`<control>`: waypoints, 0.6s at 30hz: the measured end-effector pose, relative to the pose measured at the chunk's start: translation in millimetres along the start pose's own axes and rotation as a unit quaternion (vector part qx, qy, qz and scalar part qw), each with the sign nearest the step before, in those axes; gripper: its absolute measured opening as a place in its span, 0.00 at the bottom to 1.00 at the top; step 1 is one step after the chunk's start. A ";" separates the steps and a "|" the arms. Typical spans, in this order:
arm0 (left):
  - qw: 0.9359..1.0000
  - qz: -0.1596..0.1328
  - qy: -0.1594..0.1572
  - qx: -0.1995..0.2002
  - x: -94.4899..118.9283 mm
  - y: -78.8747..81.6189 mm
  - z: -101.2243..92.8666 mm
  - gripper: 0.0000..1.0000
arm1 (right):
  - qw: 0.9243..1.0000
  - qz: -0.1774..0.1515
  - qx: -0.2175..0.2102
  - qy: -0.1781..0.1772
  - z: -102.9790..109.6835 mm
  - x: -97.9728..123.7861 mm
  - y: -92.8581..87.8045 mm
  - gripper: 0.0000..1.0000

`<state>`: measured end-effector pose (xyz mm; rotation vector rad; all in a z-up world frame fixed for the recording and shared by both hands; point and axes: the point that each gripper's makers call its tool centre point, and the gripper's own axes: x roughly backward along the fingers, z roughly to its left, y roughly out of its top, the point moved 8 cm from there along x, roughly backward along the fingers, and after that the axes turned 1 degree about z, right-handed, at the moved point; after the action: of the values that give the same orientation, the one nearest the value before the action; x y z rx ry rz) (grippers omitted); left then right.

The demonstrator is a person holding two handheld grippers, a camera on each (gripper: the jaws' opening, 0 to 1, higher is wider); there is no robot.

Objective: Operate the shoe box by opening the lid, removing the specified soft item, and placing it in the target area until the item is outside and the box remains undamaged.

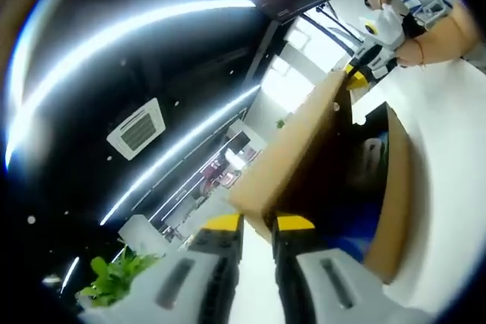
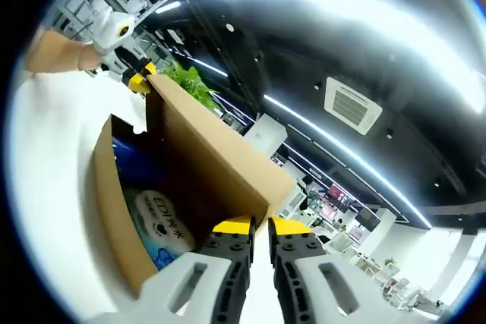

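A large indoor hall with a dark ceiling, long strip lights (image 1: 152, 20) and a square ceiling vent (image 2: 351, 104) forms the background, above a white table (image 1: 448, 149). In the left gripper view, a brown cardboard shoe box (image 1: 396, 187) sits on the table at about 3 o'clock, and its lid (image 1: 296, 157) is raised steeply. The left gripper (image 1: 258, 225), rising from 6 o'clock, has its yellow-tipped jaws nearly closed on the lid's near corner. At 1 o'clock the right gripper (image 1: 364, 66), held by a person's hand, pinches the lid's far corner. In the right gripper view, the soft item (image 2: 159, 221), a white and blue packet, lies inside the box at 8 o'clock. A green plant (image 2: 190, 85) shows behind the lid at 11 o'clock.
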<state>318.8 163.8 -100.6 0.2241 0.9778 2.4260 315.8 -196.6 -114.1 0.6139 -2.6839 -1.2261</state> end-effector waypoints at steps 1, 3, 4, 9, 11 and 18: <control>1.000 0.000 0.000 0.000 -0.4 0.0 0.5 0.15 | 1.000 0.000 0.000 0.000 -0.5 -0.4 0.2 0.06; 1.000 -0.003 0.004 0.003 -5.0 0.8 5.4 0.15 | 1.000 -0.001 0.002 -0.001 -4.1 -3.9 1.7 0.06; 1.000 -0.004 0.004 0.004 -6.6 1.0 7.0 0.15 | 1.000 -0.002 0.003 -0.001 -5.5 -5.1 2.3 0.06; 1.000 -0.006 0.010 0.008 -13.8 1.9 12.5 0.15 | 1.000 -0.008 -0.003 -0.003 -11.0 -9.3 3.4 0.06; 1.000 -0.003 0.012 0.014 -15.7 1.7 11.4 0.15 | 1.000 -0.008 -0.002 -0.006 -12.7 -11.8 4.1 0.06; 0.999 0.021 0.017 0.037 -25.5 -9.9 5.5 0.16 | 1.000 -0.005 0.002 -0.013 -18.7 -19.4 6.1 0.06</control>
<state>346.5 160.1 -102.4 0.2330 1.0901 2.4409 336.8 -198.0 -96.2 0.6173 -2.7093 -1.2404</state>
